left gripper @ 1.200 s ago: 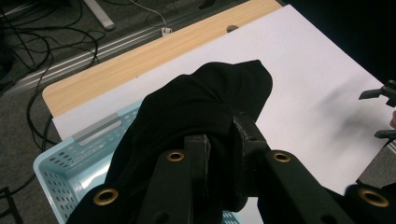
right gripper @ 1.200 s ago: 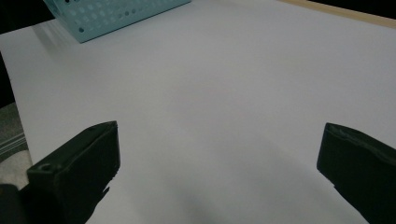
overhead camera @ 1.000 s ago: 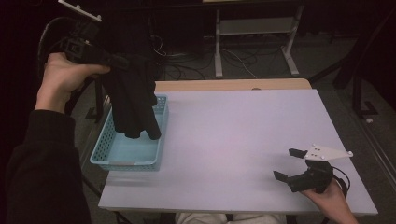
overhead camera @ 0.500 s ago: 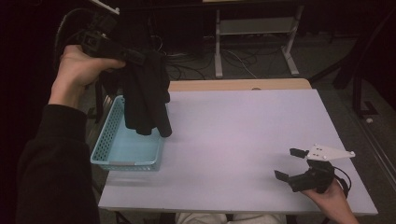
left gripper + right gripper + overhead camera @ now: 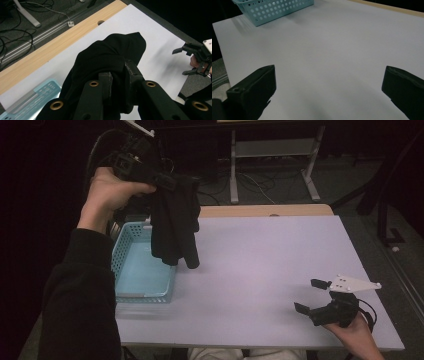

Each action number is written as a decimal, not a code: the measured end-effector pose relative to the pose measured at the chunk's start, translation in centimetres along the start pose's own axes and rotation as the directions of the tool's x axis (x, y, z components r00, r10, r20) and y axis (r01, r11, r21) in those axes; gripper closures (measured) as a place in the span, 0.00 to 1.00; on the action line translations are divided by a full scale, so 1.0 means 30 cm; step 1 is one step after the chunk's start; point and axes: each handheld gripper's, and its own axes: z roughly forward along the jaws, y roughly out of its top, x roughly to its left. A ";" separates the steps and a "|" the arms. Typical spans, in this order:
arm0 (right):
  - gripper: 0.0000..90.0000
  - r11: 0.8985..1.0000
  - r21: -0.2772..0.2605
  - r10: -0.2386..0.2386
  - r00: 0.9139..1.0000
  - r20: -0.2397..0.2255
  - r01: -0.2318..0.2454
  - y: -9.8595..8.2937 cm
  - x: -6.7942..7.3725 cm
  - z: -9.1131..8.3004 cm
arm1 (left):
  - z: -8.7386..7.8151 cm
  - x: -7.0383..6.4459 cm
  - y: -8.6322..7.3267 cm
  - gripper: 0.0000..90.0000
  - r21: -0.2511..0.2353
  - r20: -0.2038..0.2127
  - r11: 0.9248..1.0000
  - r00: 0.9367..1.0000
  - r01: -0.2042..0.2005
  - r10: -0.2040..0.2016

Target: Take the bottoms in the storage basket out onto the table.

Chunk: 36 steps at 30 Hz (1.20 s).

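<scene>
A black cloth (image 5: 175, 227) hangs in the air from my left gripper (image 5: 170, 180), which is shut on its top edge high above the table's left side. The left gripper view has the jaws pinched on the cloth (image 5: 107, 60) at my left gripper (image 5: 117, 75). The cloth's lower end dangles just right of a light blue perforated basket (image 5: 125, 285), whose floor is bare. My right gripper (image 5: 312, 296) rests low at the table's front right, jaws wide apart with nothing between them; in its own view my right gripper (image 5: 329, 85) faces the basket (image 5: 274, 10).
The white tabletop (image 5: 270, 260) has a wooden strip (image 5: 265, 211) along its far edge. Behind the table stand a metal frame leg (image 5: 234, 170) and cables on the dark floor. A dark sleeve (image 5: 80, 295) covers the table's front left corner.
My left gripper has carried the black cloth up and to the right, off the basket and over its right rim. The right gripper has stayed in place, open.
</scene>
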 end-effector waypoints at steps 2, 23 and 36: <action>0.00 1.000 -0.001 0.001 1.000 0.000 -0.001 0.000 0.000 -0.001 | 0.010 -0.004 0.008 0.88 -0.003 0.007 1.000 1.000 -0.006 0.006; 0.00 1.000 0.001 -0.002 1.000 -0.003 0.002 -0.003 -0.002 -0.001 | 0.140 -0.030 0.059 0.88 0.000 0.061 1.000 0.998 -0.021 0.021; 0.00 1.000 0.001 0.000 1.000 -0.003 0.000 -0.006 0.000 -0.002 | 0.241 -0.043 0.077 0.88 -0.012 0.104 1.000 0.994 -0.029 0.030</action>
